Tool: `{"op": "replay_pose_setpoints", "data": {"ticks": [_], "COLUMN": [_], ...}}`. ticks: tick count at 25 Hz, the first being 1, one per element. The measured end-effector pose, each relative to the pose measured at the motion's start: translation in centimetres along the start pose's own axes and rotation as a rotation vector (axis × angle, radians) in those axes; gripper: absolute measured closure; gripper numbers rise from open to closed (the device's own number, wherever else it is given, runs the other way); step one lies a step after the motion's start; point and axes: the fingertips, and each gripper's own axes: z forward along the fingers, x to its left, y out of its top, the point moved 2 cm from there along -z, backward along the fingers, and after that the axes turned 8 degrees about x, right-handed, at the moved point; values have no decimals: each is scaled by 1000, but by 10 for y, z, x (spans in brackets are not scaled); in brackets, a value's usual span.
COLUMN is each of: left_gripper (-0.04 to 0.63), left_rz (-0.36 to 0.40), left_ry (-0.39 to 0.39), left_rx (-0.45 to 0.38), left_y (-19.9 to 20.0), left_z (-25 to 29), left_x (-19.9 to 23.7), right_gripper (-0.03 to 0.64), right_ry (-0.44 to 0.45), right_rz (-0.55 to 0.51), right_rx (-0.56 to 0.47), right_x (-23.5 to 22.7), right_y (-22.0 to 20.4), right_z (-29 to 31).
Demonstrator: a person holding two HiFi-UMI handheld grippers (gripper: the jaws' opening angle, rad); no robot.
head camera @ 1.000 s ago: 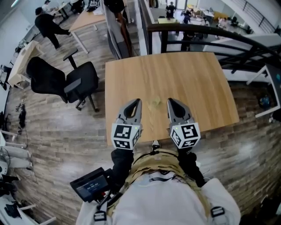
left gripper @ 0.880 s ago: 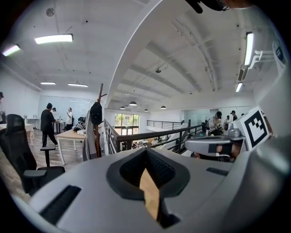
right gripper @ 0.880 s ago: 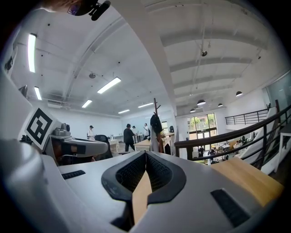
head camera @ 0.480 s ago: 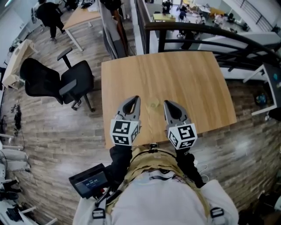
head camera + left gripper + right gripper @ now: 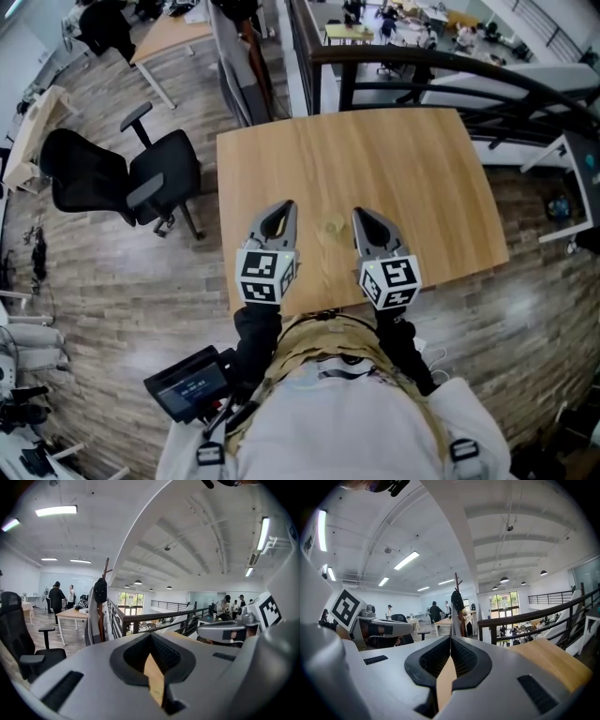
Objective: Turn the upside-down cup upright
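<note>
A small, pale translucent cup (image 5: 331, 226) stands on the wooden table (image 5: 394, 159) near its front edge; which way up it is cannot be made out. My left gripper (image 5: 287, 205) lies just left of the cup and my right gripper (image 5: 357, 213) just right of it, both apart from it. The jaws of both are shut with nothing held. In the left gripper view my left gripper (image 5: 150, 635) shows closed tips, and so does my right gripper (image 5: 450, 639) in the right gripper view. The cup is hidden in both gripper views.
A black office chair (image 5: 141, 178) stands left of the table. A dark railing (image 5: 422, 66) runs behind the table's far edge. A black device with a screen (image 5: 192, 386) hangs at the person's left hip. Other desks and people are far off.
Both grippers have edged a little forward over the table's near edge, so their tips now flank the cup. The jaws stayed shut. The cup has not moved.
</note>
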Motion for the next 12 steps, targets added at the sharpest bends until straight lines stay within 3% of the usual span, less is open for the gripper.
{"op": "replay_pose_setpoints", "data": {"ticks": [5,12], "left_gripper": [594,594], "left_rz": [-1,-11], "left_ry": [4,40], "left_rx": [8,25], "left_y": [2,-19], "left_z": [12,34], "left_x": [13,34], "right_gripper": [595,595], "right_ry": [24,25], "right_rz": [-6,4], "right_rx": [11,83], "right_x": [1,-14], "right_y": [4,-27], "right_z": [20,49]}}
